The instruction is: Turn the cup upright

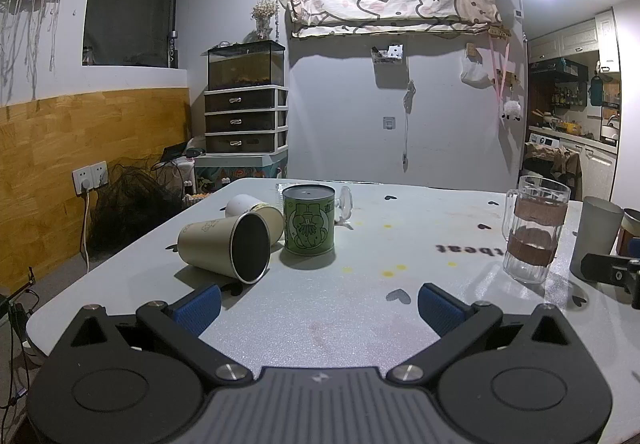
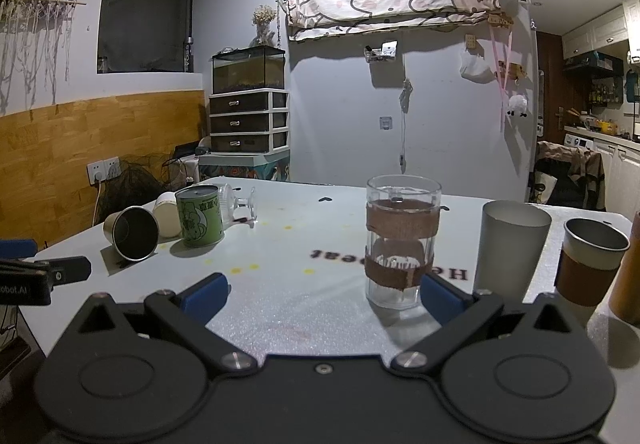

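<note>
A beige cup (image 1: 222,250) lies on its side on the white table (image 1: 320,324), its dark mouth facing me; it also shows in the right wrist view (image 2: 132,232). A second pale cup (image 1: 254,212) lies on its side behind it. A green mug (image 1: 309,219) stands upside down beside them, and a wine glass (image 1: 345,203) lies behind it. My left gripper (image 1: 318,308) is open and empty, a little short and right of the beige cup. My right gripper (image 2: 324,296) is open and empty, its right finger next to the upright glass mug (image 2: 402,244).
Upright at the right stand a glass mug with brown bands (image 1: 534,230), a grey tumbler (image 2: 512,248), a sleeved steel cup (image 2: 592,260) and an orange cylinder (image 2: 630,272). The table's left edge (image 1: 120,256) drops to the floor. The other gripper's tip (image 1: 612,270) sits at right.
</note>
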A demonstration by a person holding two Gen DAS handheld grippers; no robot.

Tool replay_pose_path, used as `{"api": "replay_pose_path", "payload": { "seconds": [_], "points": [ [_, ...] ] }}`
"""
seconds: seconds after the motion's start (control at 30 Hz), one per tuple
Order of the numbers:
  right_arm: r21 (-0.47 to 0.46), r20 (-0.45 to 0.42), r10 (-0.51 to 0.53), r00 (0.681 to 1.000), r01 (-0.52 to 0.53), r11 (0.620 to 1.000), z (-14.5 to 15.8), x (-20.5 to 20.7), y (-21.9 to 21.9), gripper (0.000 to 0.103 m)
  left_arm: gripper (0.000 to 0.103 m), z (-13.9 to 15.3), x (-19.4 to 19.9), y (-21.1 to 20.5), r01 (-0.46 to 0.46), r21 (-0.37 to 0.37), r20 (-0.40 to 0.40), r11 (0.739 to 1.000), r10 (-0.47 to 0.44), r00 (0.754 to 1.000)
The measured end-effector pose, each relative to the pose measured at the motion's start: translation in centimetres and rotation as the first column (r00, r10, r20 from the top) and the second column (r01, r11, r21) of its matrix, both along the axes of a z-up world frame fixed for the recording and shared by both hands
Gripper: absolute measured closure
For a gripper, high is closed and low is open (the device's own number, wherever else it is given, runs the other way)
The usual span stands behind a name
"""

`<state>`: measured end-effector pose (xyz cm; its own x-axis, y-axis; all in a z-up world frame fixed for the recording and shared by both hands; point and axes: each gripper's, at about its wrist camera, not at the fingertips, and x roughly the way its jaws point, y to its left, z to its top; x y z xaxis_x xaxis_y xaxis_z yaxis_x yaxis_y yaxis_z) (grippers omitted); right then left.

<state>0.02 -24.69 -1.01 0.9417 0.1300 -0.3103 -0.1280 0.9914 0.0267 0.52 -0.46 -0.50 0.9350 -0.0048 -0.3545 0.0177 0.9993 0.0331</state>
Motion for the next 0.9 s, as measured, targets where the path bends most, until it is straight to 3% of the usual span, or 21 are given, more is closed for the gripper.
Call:
{"api": "replay_pose_path", "payload": {
  "seconds": [0.9],
  "points": [
    [0.003,0.000,0.000,1.000,0.000,1.000,0.03,-0.11,-0.08,0.000,0.000,0.08,-0.07,0.10,0.000,-0.001,0.000,1.000,0.000,1.000]
  ]
}}
